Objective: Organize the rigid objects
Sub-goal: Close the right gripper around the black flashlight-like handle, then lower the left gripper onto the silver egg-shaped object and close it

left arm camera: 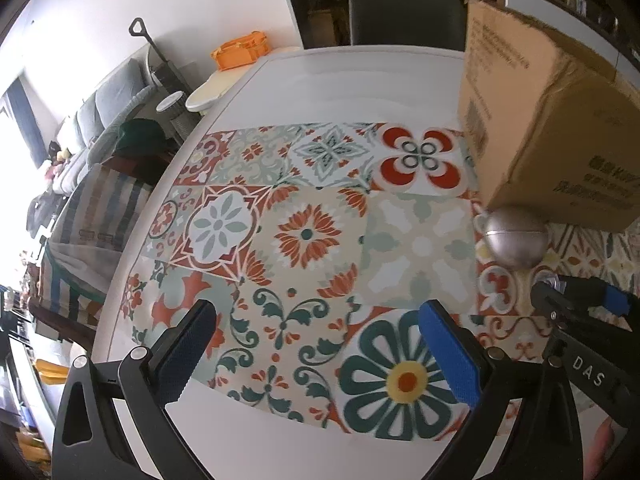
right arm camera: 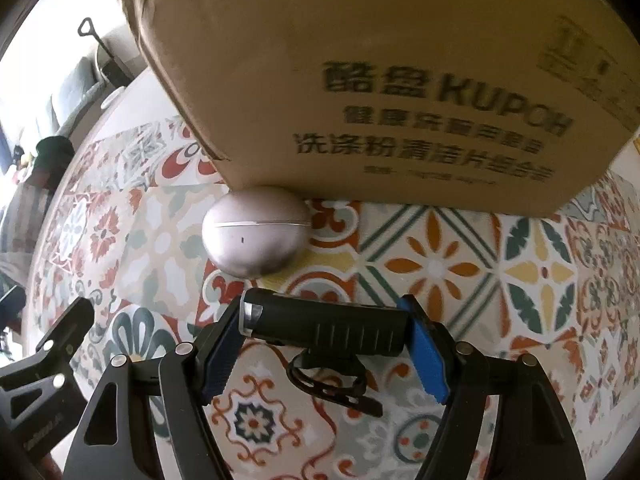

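Observation:
A black flashlight-like bike light [right arm camera: 324, 326] with a strap mount hangs crosswise between my right gripper's [right arm camera: 326, 336] blue pads, held above the patterned mat. A silver egg-shaped case [right arm camera: 256, 232] rests on the mat against the front of a cardboard box [right arm camera: 380, 80]. In the left wrist view the case [left arm camera: 516, 238] and box [left arm camera: 540, 120] sit at the right, and my right gripper [left arm camera: 580, 300] shows at the right edge. My left gripper [left arm camera: 316, 344] is open and empty above the mat.
The patterned mat [left arm camera: 304, 236] lies on a white table [left arm camera: 352, 80]. A dark chair [left arm camera: 404, 16] stands at the far side. A sofa [left arm camera: 108, 104], an orange crate [left arm camera: 240, 52] and clutter lie left of the table.

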Motion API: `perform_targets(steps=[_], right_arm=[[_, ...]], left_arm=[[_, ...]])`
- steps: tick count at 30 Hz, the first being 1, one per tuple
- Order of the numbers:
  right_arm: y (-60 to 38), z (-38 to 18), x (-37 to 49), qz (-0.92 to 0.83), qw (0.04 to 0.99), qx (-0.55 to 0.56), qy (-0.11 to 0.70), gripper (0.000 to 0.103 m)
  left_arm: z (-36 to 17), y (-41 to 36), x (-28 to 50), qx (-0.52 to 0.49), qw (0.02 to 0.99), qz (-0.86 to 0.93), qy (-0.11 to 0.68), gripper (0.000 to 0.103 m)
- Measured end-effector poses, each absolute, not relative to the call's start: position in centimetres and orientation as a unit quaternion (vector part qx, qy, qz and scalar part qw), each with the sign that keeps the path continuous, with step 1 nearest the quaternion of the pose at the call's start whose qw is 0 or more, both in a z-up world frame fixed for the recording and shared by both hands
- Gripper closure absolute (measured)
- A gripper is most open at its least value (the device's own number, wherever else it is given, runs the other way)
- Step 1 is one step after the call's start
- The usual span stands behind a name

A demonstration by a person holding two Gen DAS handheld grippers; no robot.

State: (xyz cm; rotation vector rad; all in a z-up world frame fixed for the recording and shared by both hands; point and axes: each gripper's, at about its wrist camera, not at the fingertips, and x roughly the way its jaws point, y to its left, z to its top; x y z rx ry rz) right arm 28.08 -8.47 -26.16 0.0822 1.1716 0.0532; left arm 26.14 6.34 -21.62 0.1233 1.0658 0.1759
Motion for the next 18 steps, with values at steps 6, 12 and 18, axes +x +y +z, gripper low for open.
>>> perform_targets(steps=[6,12,18], right_arm=[[-10.9,-24.5,27.0,0.014,0.838,0.051,0.543,0.029],[-13.5,-23.0,26.3,-0.004,0.847,0.051,0.529,0.029],[-16.7,-21.7,25.5,-0.015,0.852,0.054,0.521,0.029]], left_arm=[[-20.4,4.3,26.1,0.059,0.864,0.063,0.495,0.000],[-19.9,2.1,26.7,0.058,0.870,0.047,0.488,0.000],[-20.2,0.0,27.1,0.045,0.880,0.011,0.472,0.000]])
